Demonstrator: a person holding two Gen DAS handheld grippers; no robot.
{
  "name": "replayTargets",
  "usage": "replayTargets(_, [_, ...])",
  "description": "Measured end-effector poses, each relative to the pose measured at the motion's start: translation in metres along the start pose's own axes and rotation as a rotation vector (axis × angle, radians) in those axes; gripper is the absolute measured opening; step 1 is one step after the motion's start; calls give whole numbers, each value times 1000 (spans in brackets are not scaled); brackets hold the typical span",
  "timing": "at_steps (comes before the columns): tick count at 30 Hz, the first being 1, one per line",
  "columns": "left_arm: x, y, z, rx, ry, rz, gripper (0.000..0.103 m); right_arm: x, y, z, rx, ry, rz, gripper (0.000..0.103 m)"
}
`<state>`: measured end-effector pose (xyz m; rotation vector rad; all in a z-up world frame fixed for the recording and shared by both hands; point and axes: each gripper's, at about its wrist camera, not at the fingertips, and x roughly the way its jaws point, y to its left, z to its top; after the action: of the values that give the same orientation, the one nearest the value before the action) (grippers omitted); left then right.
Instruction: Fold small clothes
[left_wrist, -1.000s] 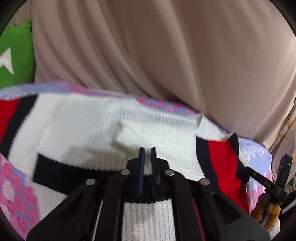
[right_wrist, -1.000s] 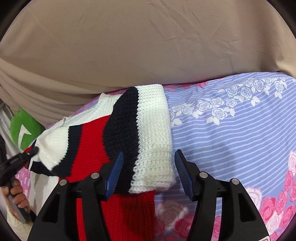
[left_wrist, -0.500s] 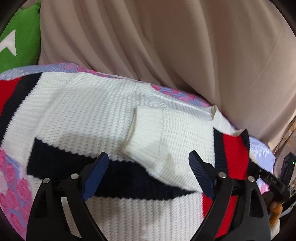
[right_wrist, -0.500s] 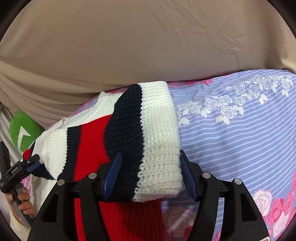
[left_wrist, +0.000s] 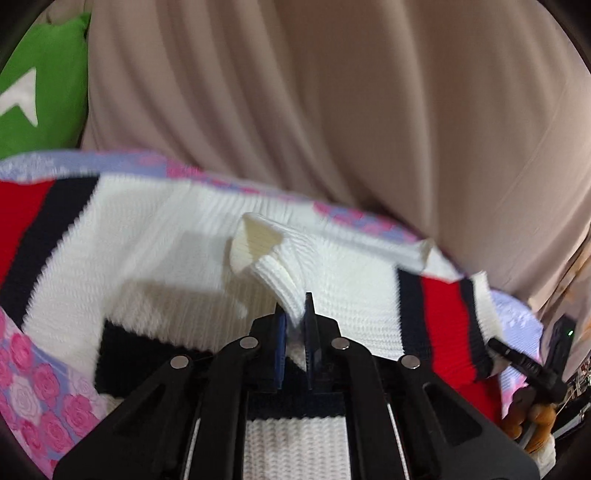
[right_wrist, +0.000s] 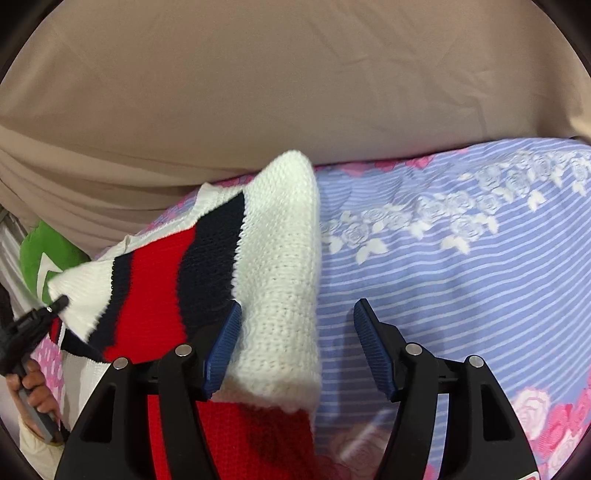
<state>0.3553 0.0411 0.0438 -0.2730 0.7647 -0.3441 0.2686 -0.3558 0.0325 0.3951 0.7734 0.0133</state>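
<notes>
A knitted sweater (left_wrist: 155, 258), white with red and navy stripes, lies spread on the flowered bedsheet (left_wrist: 33, 391). In the left wrist view my left gripper (left_wrist: 295, 325) is shut on the white ribbed cuff (left_wrist: 273, 266) of a sleeve folded across the body, lifting it slightly. In the right wrist view my right gripper (right_wrist: 295, 347) is open, its fingers either side of the white edge of the other sleeve (right_wrist: 280, 266), which lies folded over the red part. The left gripper's tip (right_wrist: 55, 304) shows at the left.
A beige curtain (right_wrist: 295, 92) hangs right behind the bed. A green cushion (left_wrist: 40, 85) sits at the far left. Blue striped sheet (right_wrist: 461, 266) with roses extends to the right of the sweater. The right gripper (left_wrist: 524, 360) and a hand appear low right in the left view.
My left gripper went from shut to open and has now shut on the sleeve cuff. My right gripper has stayed open and shifted right, so the sleeve now lies by its left finger.
</notes>
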Motion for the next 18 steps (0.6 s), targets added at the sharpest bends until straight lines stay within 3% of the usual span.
replayTargets(1, [4, 2, -2, -4, 8, 5, 7, 3, 7, 1, -24, 11, -2, 23])
replayTargets(2, [7, 4, -5, -10, 7, 9, 7, 1, 12, 2, -43, 0, -17, 19])
replayTargets(6, [14, 7, -11, -17, 2, 21, 7, -50, 19, 8, -60, -192, 48, 16])
replayTargets(8, [22, 4, -15, -22, 17, 18, 7, -39, 7, 11, -49, -164, -15, 16])
replayTargets(10, [16, 7, -18, -23, 24, 5, 8, 1, -9, 7, -34, -28, -115, 16])
replayTargets(14, [17, -2, -20, 40, 25, 59, 8, -15, -8, 13, -6, -71, -73, 16])
replayTargets(18, [19, -7, -21, 64, 24, 83, 10, -56, 5, 10, -12, -207, -201, 22])
